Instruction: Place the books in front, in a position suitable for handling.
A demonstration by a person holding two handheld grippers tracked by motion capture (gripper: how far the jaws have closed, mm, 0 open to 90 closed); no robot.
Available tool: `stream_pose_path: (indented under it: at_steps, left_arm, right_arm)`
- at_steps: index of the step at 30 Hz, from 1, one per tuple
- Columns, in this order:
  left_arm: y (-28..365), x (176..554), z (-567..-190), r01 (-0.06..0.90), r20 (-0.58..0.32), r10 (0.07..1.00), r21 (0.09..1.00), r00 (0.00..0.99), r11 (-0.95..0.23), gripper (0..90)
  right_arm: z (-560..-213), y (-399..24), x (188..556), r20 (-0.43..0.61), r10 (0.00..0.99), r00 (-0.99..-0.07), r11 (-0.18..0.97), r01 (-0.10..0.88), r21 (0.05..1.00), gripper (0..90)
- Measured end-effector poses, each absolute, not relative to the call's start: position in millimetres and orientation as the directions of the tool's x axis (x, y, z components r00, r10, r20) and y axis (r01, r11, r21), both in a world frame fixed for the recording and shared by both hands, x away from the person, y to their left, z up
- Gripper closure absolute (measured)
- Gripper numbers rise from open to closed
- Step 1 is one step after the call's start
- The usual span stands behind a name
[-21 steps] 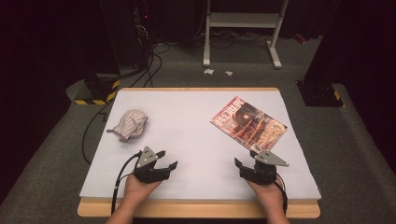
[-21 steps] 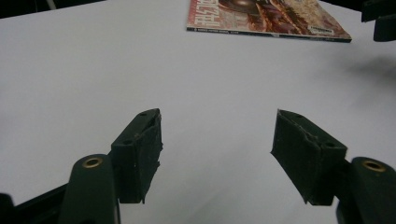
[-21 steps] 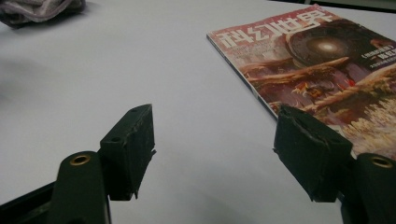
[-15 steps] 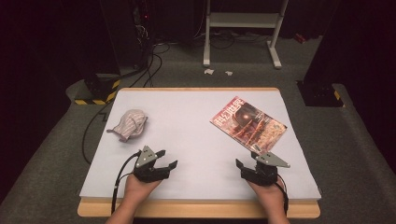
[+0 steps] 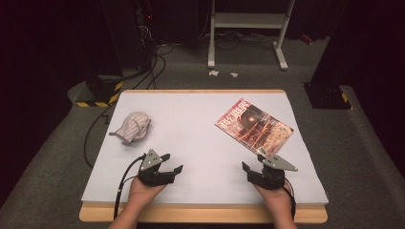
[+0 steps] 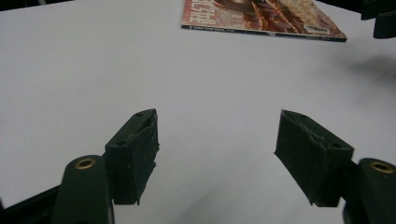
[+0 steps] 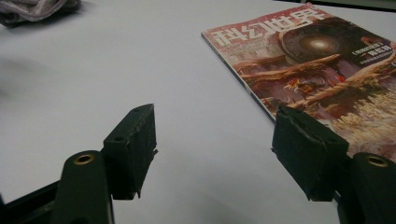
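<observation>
- A crumpled cloth (image 5: 132, 127) is seen at the left of the white table (image 5: 200, 143), well apart from both grippers and ahead of the left one.
- The left gripper (image 5: 171, 163) is held low near the front edge; its jaws are spread apart with nothing between them, only bare table being seen between the pads in the left gripper view.
- The magazine (image 5: 253, 126) lies flat and closed on the right half of the table, turned askew, its long axis running from the far left down toward the near right.
- The right gripper (image 5: 254, 162) is held just short of the magazine's near corner, its jaws released and empty; in the right gripper view the magazine (image 7: 322, 70) lies ahead and to the right of the jaws, its spine edge close by the right pad.
- The right hand is judged the nearer to the magazine, so a short forward reach to that near edge seems called for.
</observation>
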State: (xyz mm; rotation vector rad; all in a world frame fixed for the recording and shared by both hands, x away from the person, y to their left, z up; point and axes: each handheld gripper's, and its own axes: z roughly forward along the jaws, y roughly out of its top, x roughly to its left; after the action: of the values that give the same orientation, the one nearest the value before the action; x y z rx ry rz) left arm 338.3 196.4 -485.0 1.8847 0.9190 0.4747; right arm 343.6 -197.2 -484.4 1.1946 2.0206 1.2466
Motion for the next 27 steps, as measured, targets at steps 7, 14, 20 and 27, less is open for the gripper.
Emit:
stream_pose_path:
  at_steps: [7,14,20,27]
  left_arm:
    - [200.4,339.6,-486.7,0.406,-0.073,0.761,0.876,0.644,-0.260,25.7]
    - [197.6,336.2,-482.4,0.377,-0.051,0.763,0.889,0.645,-0.259,23.5]
    - [193.7,336.1,-484.4,0.378,-0.055,0.755,0.887,0.653,-0.263,23.2]
    - [190.1,337.0,-485.1,0.384,-0.056,0.755,0.884,0.654,-0.267,22.2]
  right_arm:
    - [-481.2,-196.7,344.4,0.029,0.866,-0.500,0.212,0.419,0.883,32.1]
    - [-477.5,-199.4,343.0,-0.017,0.877,-0.480,0.236,0.400,0.886,32.0]
    - [-474.5,-211.8,358.4,-0.034,0.904,-0.427,0.237,0.432,0.870,31.2]
    - [-464.4,-236.4,391.9,-0.043,0.933,-0.358,0.216,0.460,0.861,30.8]
